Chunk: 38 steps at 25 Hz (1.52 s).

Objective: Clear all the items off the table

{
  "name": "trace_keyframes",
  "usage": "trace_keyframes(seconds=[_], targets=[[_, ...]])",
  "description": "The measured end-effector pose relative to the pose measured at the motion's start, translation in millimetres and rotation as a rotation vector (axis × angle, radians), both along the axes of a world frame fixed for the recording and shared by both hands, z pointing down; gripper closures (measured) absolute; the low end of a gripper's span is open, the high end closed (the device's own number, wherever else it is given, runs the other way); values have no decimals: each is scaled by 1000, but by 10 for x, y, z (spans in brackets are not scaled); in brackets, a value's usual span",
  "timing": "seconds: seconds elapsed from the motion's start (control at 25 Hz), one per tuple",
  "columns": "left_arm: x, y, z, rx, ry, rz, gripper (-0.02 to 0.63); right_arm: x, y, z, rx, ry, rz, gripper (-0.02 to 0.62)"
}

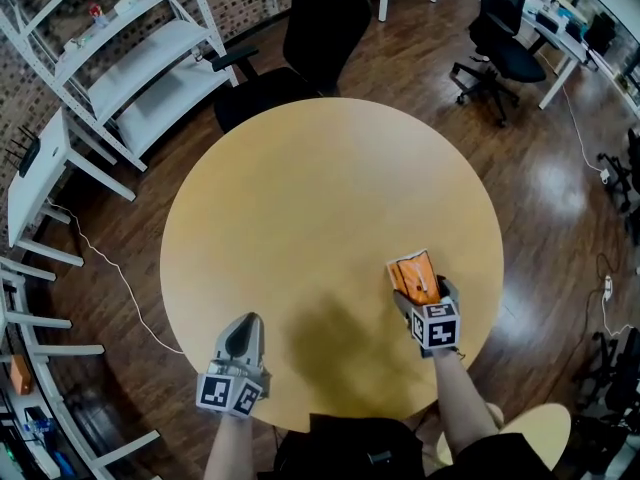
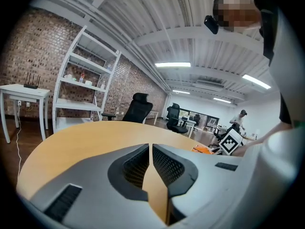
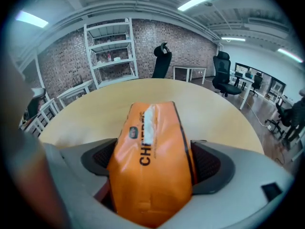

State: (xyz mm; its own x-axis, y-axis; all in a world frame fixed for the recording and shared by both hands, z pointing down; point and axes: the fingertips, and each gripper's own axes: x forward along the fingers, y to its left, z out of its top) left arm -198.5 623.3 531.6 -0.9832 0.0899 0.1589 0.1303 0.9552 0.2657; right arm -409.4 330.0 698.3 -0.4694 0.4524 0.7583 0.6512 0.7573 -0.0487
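Observation:
An orange snack bag (image 1: 413, 271) with black lettering lies at the near right of the round wooden table (image 1: 320, 188). My right gripper (image 1: 424, 296) has it deep between its jaws. In the right gripper view the bag (image 3: 151, 142) fills the whole gap and touches both pads (image 3: 209, 163). My left gripper (image 1: 243, 322) rests at the table's near left edge. Its jaws (image 2: 151, 149) are shut, with only a thin slit between them and nothing held. From the left gripper view the bag (image 2: 202, 149) shows small at the right.
A black office chair (image 1: 300, 48) stands at the table's far side and another (image 1: 500, 48) at the back right. White shelving (image 1: 130, 48) lines the brick wall at the left, with a white desk (image 1: 40, 178) beside it. Cables run over the wooden floor.

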Motion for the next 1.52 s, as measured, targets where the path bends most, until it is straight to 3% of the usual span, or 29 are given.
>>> trace_keyframes(seconds=[0.28,0.44,0.52,0.72,0.8,0.88,1.24,1.52], targets=[[213,127,-167,-16,-31,-9,591,92,-85,-465,-110,-64,58,106],[322,261,-340,-5,-85,-6,591,185,-66,-970,-274,-110,91,106],[371,325,-485,-18,-116,1,591,228,-77,-1342,-370,-166,106,162],[475,414,-859,-38,-207,12,591,439,-272,-2266,-577,-360,139,421],[547,413,-971,-41,-240,27,591,562,-364,-2528,-661,-402,158,477],[638,426,-1046,-46,-263,40,591,695,-415,-2750,-724,-433,168,488],[978,512,-1151,-55,-313,45,604,1153,-373,-3085,-689,-576,161,489],[959,395,-1240,-43,-328,113,604,1248,-324,-3115,-683,-585,171,488]])
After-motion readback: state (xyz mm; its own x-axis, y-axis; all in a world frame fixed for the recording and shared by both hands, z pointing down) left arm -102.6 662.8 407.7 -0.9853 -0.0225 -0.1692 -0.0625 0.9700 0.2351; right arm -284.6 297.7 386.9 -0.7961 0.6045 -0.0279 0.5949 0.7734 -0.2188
